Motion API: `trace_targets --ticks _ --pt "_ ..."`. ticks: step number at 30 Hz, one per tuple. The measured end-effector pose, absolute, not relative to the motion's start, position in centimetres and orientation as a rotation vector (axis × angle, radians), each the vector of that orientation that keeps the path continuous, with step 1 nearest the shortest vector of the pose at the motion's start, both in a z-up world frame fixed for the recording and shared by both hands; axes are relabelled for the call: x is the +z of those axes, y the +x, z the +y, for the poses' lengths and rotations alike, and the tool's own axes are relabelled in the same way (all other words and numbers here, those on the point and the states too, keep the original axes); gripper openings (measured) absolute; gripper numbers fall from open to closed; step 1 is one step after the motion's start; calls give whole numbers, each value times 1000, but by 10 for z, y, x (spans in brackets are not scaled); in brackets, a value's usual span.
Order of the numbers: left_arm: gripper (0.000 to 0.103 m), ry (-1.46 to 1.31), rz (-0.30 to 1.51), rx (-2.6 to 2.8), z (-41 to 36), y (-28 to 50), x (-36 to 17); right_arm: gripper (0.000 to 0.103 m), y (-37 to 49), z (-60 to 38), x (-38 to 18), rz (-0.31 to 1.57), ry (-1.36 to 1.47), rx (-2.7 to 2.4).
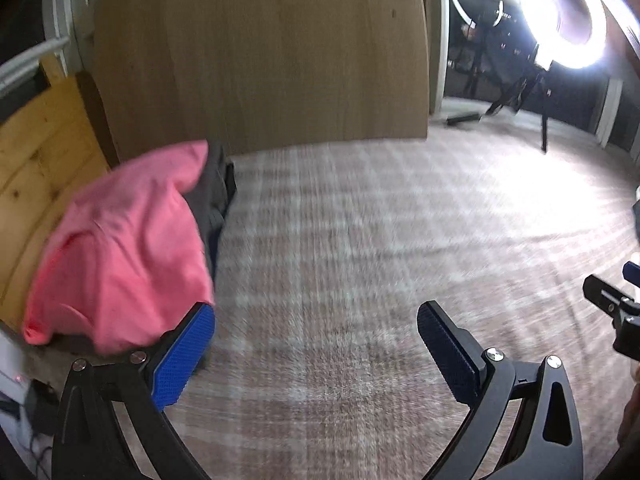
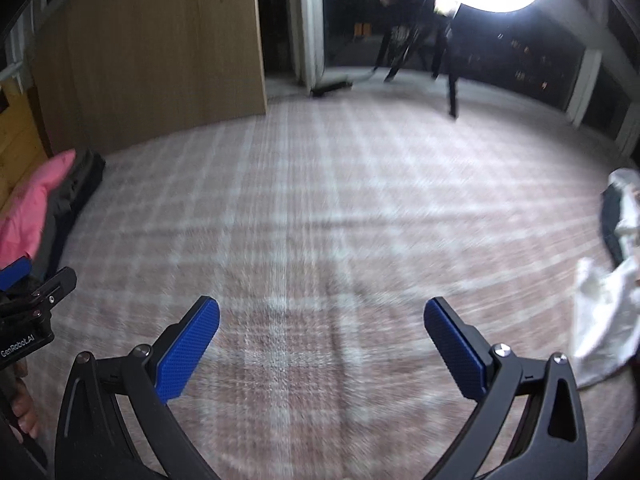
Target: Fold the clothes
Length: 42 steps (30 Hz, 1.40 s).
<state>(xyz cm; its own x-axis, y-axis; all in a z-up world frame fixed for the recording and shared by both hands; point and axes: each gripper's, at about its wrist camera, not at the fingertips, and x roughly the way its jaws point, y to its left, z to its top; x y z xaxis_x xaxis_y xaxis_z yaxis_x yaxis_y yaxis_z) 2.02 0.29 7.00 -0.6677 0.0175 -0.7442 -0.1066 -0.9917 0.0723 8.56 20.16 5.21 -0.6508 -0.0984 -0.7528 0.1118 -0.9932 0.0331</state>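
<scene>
A checked blanket [image 2: 320,208] fills most of both views, blurred, bare across its middle and lower centre. A wooden panel [image 1: 260,52] stands at its far edge, upper left of both frames, with a yellow pine board [image 1: 36,168] beside it at the left edge. A ring light [image 1: 564,12] glares at the upper right.

A pink garment [image 1: 124,248] lies heaped over darker clothes [image 1: 212,196] at the left of the left wrist view. White clothes [image 2: 604,312] lie crumpled at the right edge of the right wrist view, just beside a dark piece [image 2: 612,224].

The left tool [image 1: 316,344] is spread wide and holds nothing; whether its left pad touches the pink garment is unclear. The right tool [image 2: 322,340] is equally wide apart, empty, over bare blanket.
</scene>
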Motion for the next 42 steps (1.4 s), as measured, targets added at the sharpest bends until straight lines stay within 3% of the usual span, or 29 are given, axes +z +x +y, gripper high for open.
trace_targets --ticks 8,18,27,31,35,39,42 --pt "102 -1025 199 2837 -4 44 147 103 126 234 128 41 1091 -2889" --pt "102 -697 306 2922 -6 71 229 103 178 314 202 -85 945 -3076" --pt "102 -510 406 3113 4 65 253 103 223 420 262 -389 879 -3127" --pt "102 -412 442 3180 9 69 261 103 239 441 295 -311 815 -3151" --pt "103 -256 684 3202 19 83 268 103 248 465 329 -138 801 -3184" --pt "103 -241 722 3195 12 88 278 103 262 492 354 -84 774 -3245" --pt "103 -481 423 3082 -4 82 285 103 272 499 350 -60 738 -3281"
